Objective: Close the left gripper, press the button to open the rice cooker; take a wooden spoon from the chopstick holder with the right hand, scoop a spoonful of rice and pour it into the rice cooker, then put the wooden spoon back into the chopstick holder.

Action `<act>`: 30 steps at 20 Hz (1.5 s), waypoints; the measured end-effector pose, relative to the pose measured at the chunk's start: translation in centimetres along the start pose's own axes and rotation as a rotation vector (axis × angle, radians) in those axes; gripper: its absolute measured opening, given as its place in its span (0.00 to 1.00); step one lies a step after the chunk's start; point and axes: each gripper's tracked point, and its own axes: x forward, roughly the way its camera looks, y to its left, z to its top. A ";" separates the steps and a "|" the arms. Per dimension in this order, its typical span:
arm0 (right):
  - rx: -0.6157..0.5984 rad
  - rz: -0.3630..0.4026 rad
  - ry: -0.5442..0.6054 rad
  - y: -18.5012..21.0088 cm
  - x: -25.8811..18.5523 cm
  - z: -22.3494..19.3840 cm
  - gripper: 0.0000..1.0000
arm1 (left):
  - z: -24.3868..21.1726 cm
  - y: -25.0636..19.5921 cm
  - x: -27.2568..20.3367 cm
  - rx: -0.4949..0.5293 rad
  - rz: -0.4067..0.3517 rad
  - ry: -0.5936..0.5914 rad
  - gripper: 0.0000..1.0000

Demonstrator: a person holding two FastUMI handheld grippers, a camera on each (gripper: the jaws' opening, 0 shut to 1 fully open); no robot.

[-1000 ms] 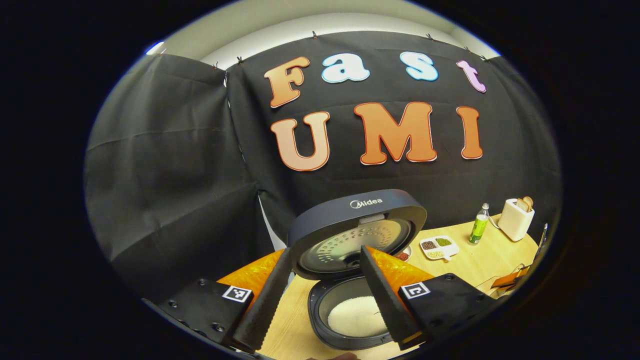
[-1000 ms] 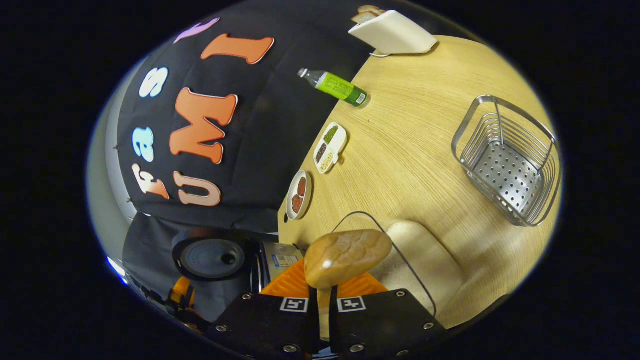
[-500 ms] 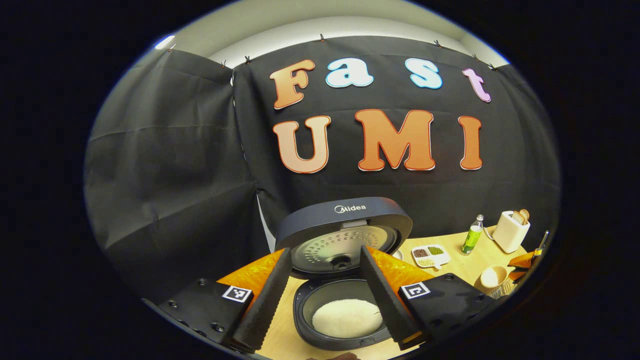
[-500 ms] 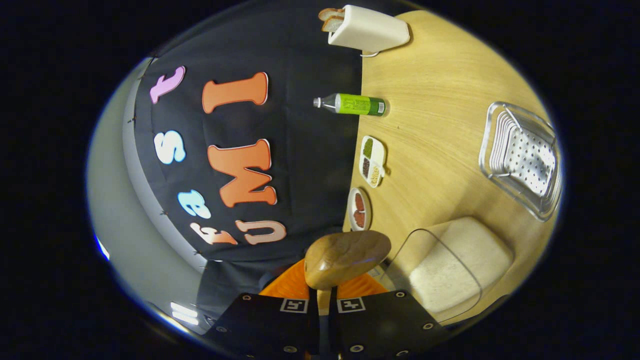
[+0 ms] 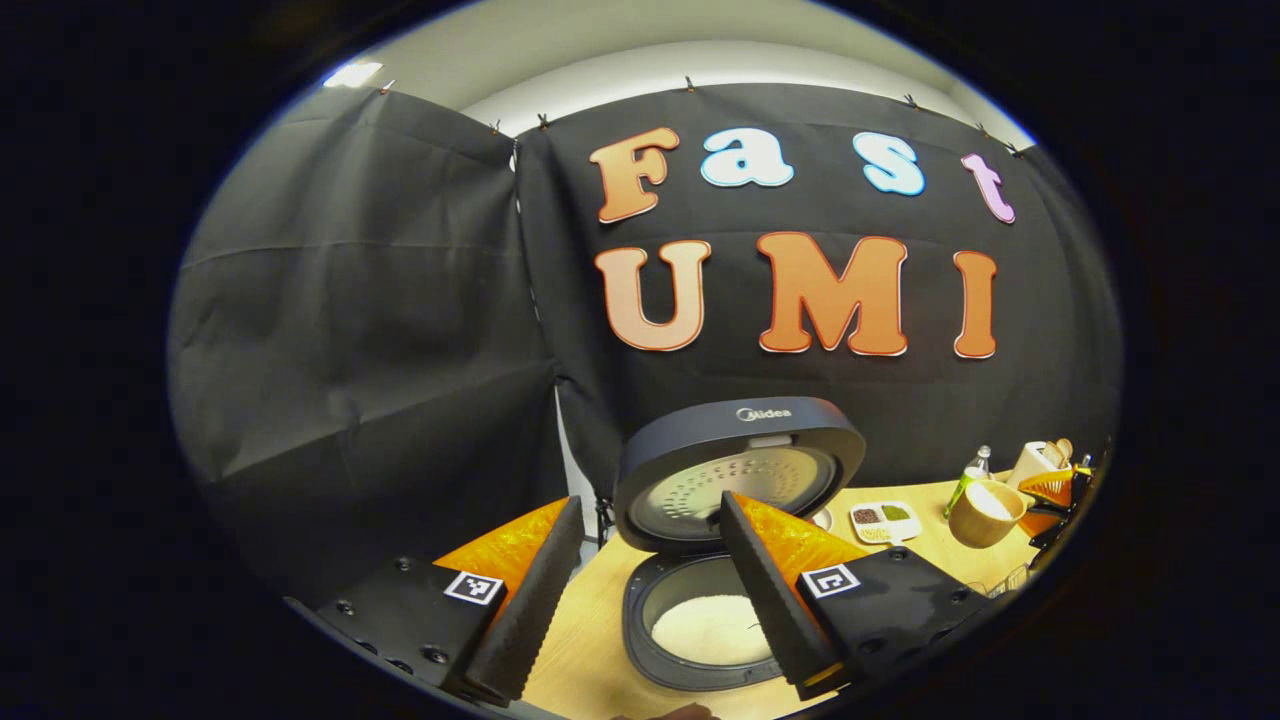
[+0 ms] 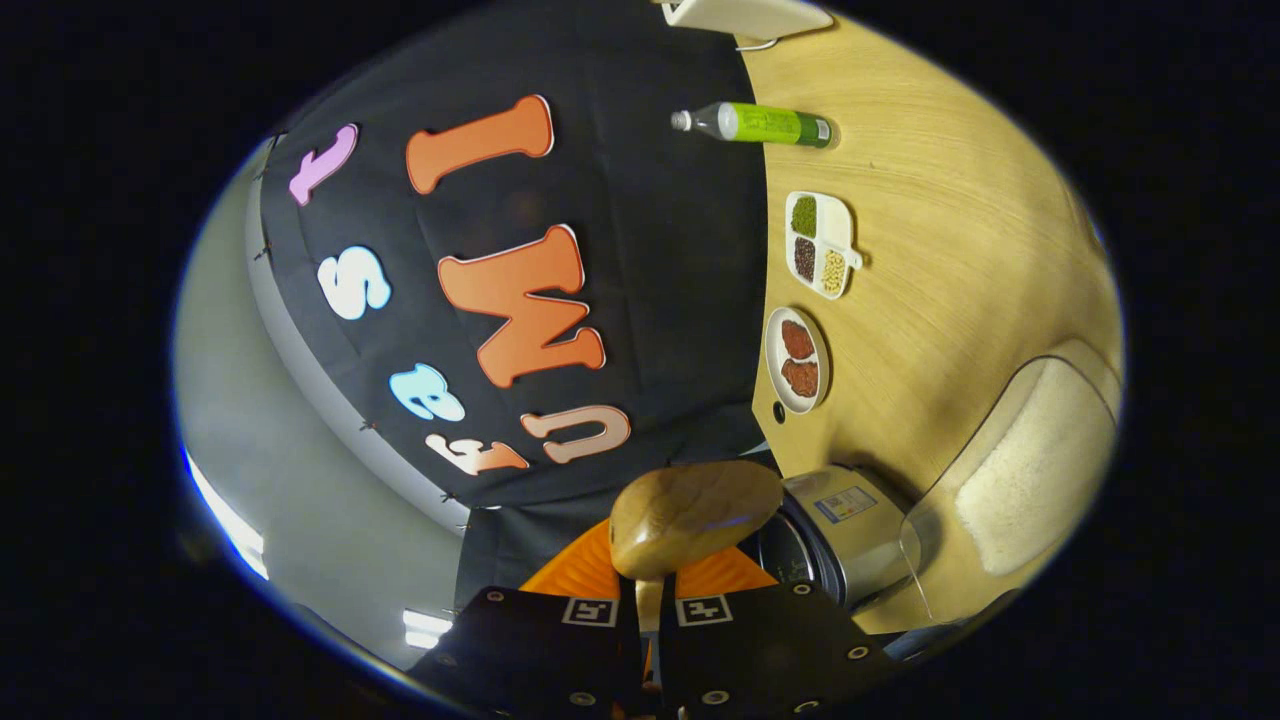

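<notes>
Your right tongs [image 6: 648, 600] are clamped on the handle of the brown wooden spoon [image 6: 695, 515], whose bowl, seen from the left gripper view, is loaded with rice and sits well right of the dark round rice cooker [image 5: 712, 625]. The cooker stands on the pale wooden table [image 5: 590, 640], lid up, white rice inside. Your left tongs [image 5: 650, 600] are spread apart and empty. The step in hand is the carry; next, bring the spoon over the pot and tip it.

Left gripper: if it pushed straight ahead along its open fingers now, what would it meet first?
Most likely the rice cooker: its raised lid stands between the left gripper's spread fingers, with the rice-filled pot just below. Depth is hard to judge, so lid or pot rim could come first.
</notes>
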 end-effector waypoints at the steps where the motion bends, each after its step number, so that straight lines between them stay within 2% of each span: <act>1: -0.008 -0.001 0.019 0.3 0.8 -0.6 0.07 | -0.1 0.8 -0.2 -0.001 0.014 -0.001 0.84; 2: -0.017 -0.008 0.035 0.6 1.4 -1.4 0.07 | -0.2 1.4 -0.5 0.000 0.029 -0.002 0.93; 8: -0.058 -0.065 0.093 0.4 5.5 -4.1 0.07 | -1.4 4.4 -1.5 -0.009 0.089 0.006 0.93; 13: -0.109 -0.158 0.099 -1.5 8.1 -5.7 0.07 | -2.4 6.5 -1.9 -0.010 0.122 0.020 0.93; 17: -0.285 -0.260 0.077 -2.9 9.1 -6.5 0.07 | -3.0 7.5 -1.7 -0.016 0.141 0.035 0.93; 20: -0.390 -0.294 0.069 -2.4 10.1 -7.1 0.07 | -3.3 7.5 -1.5 -0.013 0.145 0.042 0.93; 23: -0.567 -0.340 0.050 -2.0 10.8 -7.5 0.07 | -3.3 7.4 -1.5 -0.013 0.142 0.040 0.93; 24: -0.616 -0.347 0.055 -2.0 10.9 -7.8 0.07 | -3.3 7.4 -1.5 -0.011 0.141 0.041 0.93; 25: -0.659 -0.349 0.063 -1.9 11.1 -8.4 0.07 | -3.4 7.4 -1.5 -0.011 0.142 0.041 0.84; 30: -0.880 -0.365 0.070 -1.8 12.0 -9.4 0.07 | -3.8 7.2 -1.5 -0.024 0.150 0.052 0.84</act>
